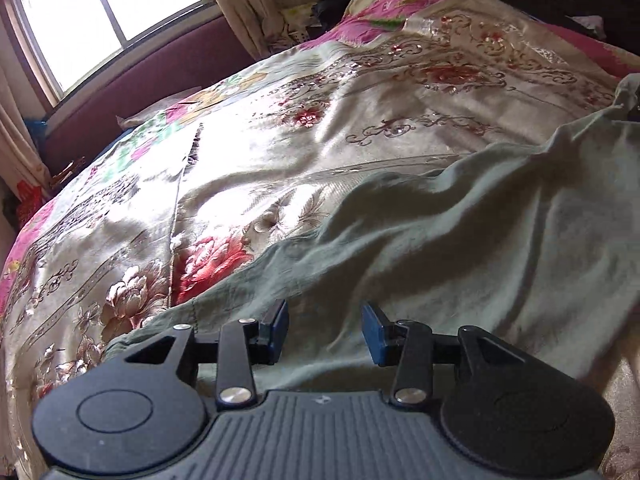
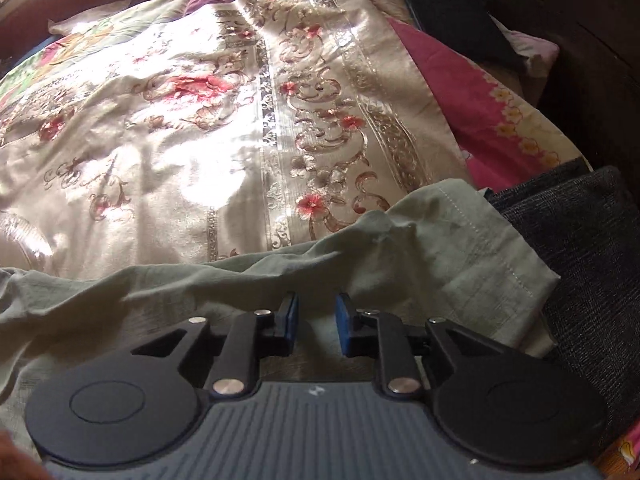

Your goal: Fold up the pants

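Grey-green pants (image 1: pixel 460 240) lie rumpled on a floral satin bedspread (image 1: pixel 320 112). In the left wrist view they fill the lower right, with a stitched hem near the left finger. My left gripper (image 1: pixel 325 330) is open just above the fabric, holding nothing. In the right wrist view the pants (image 2: pixel 400 256) stretch across the lower frame, with a stitched leg hem at the right. My right gripper (image 2: pixel 317 322) is open just above the cloth, with only a narrow gap between its blue pads and nothing in it.
A dark grey folded cloth (image 2: pixel 580 264) lies right of the pants hem. A pink floral pillow (image 2: pixel 480 100) and a dark flat object (image 2: pixel 452 12) sit at the far right. A maroon headboard (image 1: pixel 140 80), window (image 1: pixel 100 12) and curtains (image 1: pixel 240 0) stand behind the bed.
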Demonstrator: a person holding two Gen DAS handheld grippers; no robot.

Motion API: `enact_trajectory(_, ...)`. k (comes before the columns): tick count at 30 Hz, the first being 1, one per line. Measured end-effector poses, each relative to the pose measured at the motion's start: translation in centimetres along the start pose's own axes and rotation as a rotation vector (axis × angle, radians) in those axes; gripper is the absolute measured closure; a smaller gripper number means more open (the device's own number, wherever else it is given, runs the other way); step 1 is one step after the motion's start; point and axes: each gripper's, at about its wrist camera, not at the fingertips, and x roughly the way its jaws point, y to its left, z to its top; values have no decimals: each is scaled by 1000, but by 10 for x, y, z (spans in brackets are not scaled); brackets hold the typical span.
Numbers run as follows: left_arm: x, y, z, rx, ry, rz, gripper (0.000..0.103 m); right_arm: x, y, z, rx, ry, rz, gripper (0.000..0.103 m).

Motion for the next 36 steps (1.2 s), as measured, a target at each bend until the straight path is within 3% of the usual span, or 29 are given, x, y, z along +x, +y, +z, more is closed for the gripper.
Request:
enact_trajectory(4,8,-11,-11,25,72,8,46,19,-29,13,54,-38,-91,87)
enact_trajectory(6,5,-8,-12,-12,72,9,46,12,-38,21,81,-57,-88,78)
enact_trajectory(8,5,-6,-9,-41,51,15,46,4,-38,22,61,-78,-35,82)
enact_trajectory(10,12,-3,-5,-35,53,43,46,9,-38,23,23,-77,-52,84)
enact_trajectory(11,17,0,-5,-31,57,58,46,17,-45,26,52,-66,-79,85)
enact_trajectory(12,23,6,-9,-27,66,86,46,27,-58,31,115,-45,-86,95)
enact_trajectory(14,29,21,-16,-25,78,142,46,40,-75,37,220,-14,-61,100)
enact_trajectory(17,25,44,-25,-54,104,209,46,37,-65,38,129,-56,-104,100)
enact_trajectory(19,19,59,-31,-87,114,224,46,30,-63,34,160,-53,-124,100)
enact_trajectory(22,12,66,-34,-89,105,235,46,-2,-31,23,41,-157,-212,85)
enact_trajectory(23,10,66,-34,-92,96,235,46,-14,-17,19,0,-188,-197,85)
enact_trajectory(26,3,59,-24,-89,50,203,46,-43,28,11,-109,-240,-63,87)
enact_trajectory(29,-8,46,-10,-91,-8,115,46,-50,46,7,-84,-184,55,86)
enact_trajectory(32,-14,24,2,-61,-52,36,46,-52,29,-10,47,-101,79,83)
enact_trajectory(36,-13,-9,13,-28,-70,-65,46,-62,-18,-53,227,-22,41,77)
